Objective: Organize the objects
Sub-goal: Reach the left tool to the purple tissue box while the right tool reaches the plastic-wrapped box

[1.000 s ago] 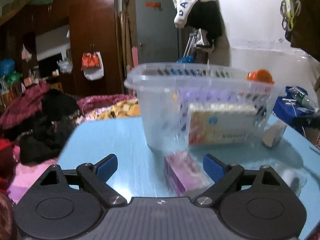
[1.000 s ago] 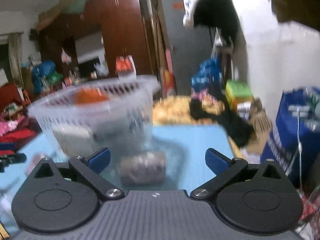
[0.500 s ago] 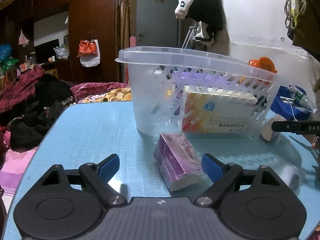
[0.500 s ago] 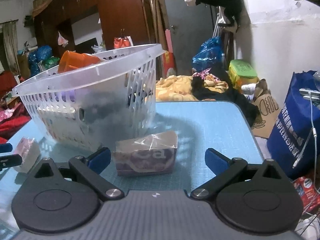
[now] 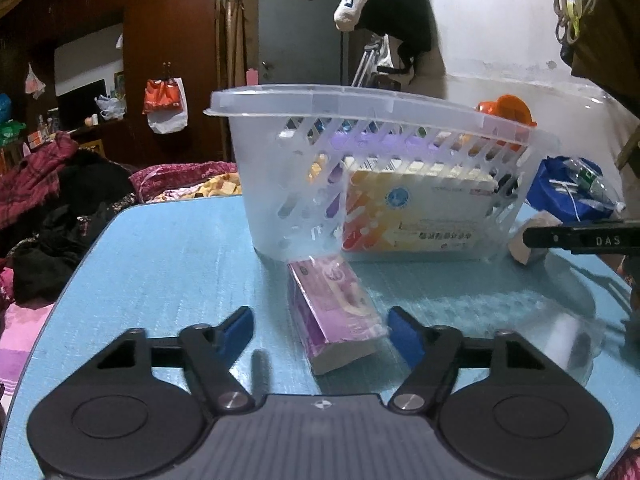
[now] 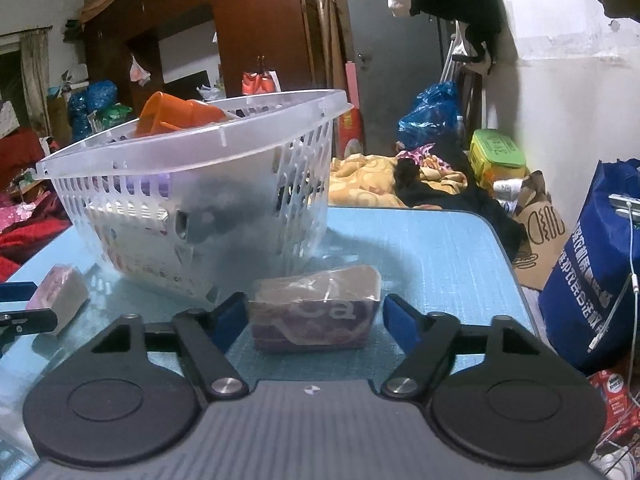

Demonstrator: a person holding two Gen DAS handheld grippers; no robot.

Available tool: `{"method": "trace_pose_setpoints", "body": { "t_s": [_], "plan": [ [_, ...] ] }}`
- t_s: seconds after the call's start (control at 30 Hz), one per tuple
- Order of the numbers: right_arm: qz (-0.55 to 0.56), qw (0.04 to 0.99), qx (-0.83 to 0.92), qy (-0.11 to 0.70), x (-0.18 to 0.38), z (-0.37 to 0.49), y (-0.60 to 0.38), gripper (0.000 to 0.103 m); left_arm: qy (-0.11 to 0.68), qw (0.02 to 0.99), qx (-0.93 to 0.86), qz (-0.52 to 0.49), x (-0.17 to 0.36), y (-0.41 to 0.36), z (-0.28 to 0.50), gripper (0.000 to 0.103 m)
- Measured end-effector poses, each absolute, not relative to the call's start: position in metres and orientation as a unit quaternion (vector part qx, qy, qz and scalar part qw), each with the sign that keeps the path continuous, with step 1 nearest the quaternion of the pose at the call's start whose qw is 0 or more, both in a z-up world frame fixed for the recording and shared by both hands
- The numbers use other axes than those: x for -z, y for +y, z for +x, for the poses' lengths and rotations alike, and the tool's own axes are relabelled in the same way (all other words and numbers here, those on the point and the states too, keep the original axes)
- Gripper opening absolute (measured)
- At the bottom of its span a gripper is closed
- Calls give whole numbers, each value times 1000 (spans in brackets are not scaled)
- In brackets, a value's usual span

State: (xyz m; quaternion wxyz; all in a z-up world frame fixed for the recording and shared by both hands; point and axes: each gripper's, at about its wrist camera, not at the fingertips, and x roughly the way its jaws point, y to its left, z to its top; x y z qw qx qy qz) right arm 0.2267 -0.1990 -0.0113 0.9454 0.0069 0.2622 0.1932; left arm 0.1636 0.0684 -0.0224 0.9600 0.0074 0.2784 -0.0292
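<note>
Two grasps are under way at once on the pale blue desk [image 5: 168, 256]. The left claw [image 5: 320, 330] is half-wide and closing around a purple-and-pink wrapped rectangular packet [image 5: 334, 306] that lies flat just in front of the translucent white slotted plastic basket [image 5: 360, 108], toward the desk's near edge. The packet sits off-centre between the blue pads: the right pad is touching or nearly touching its wrapper, while the left pad stands clear with bare desk between.

The right claw [image 6: 314, 316] is also closing, its jaws moderately wide around a brown-and-purple film-wrapped block [image 6: 316, 310] resting just beside the basket's nearer corner, toward the desk's right edge. Its left pad is at the block's end; the right pad is just short of it.

The basket already holds a white-and-orange printed carton [image 5: 416, 216] and an orange plastic cup [image 6: 176, 114], so the step in hand looks like gathering the last loose items. The next move likely calls for finishing both closures until the pads press, then lifting each packet above the tall rim and lowering it inside without nudging the light basket.
</note>
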Motion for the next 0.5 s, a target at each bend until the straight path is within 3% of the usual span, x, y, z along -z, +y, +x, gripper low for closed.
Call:
{"method": "trace_pose_setpoints", "body": {
  "t_s": [0.1, 0.5],
  "plan": [
    [4, 945, -194, 264, 11, 227, -198, 73, 285, 958, 42, 9, 25, 66, 166, 53],
    [9, 950, -193, 246, 8, 220, -200, 71, 254, 965, 58, -3, 23, 69, 158, 52]
  ]
}}
